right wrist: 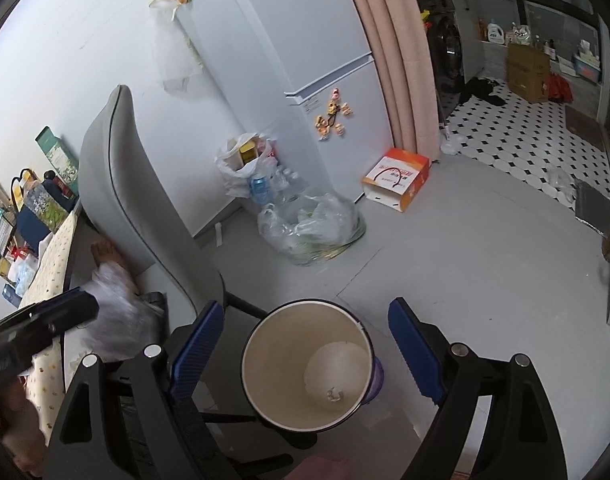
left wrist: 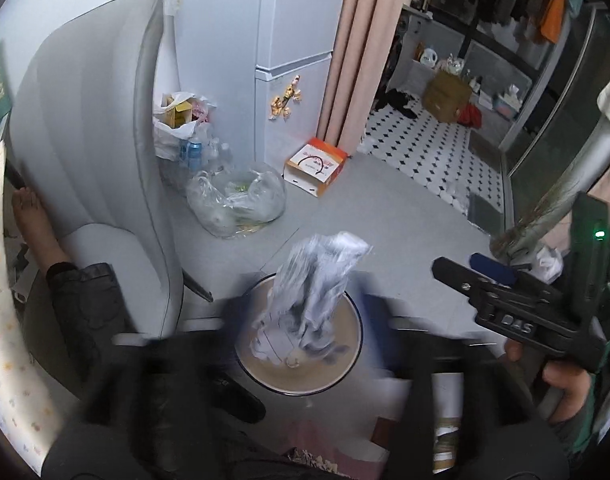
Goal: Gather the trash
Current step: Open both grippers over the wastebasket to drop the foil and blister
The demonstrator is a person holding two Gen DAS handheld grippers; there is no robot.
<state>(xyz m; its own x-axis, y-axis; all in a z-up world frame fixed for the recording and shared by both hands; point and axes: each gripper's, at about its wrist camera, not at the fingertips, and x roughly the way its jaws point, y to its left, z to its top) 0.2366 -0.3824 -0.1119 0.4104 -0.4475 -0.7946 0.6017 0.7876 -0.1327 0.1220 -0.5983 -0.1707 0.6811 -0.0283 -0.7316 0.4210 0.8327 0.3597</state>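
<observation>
A round cream trash bin (right wrist: 305, 364) with a dark rim stands on the grey floor; it also shows in the left wrist view (left wrist: 337, 364). My left gripper (left wrist: 305, 320) is blurred by motion and holds a crumpled clear plastic wrapper (left wrist: 313, 280) over the bin; the wrapper also shows at the left of the right wrist view (right wrist: 117, 320). My right gripper (right wrist: 305, 340) is open with blue pads (right wrist: 197, 344) either side of the bin, above it and empty. It shows at the right in the left wrist view (left wrist: 477, 270).
A grey chair (right wrist: 145, 208) stands left of the bin. Plastic bags of bottles and rubbish (right wrist: 313, 228) lie by the white fridge (right wrist: 325, 60). An orange and white box (right wrist: 397, 184) lies by the pink curtain (right wrist: 389, 40). A desk with a patterned cloth (right wrist: 49, 264) is at the left.
</observation>
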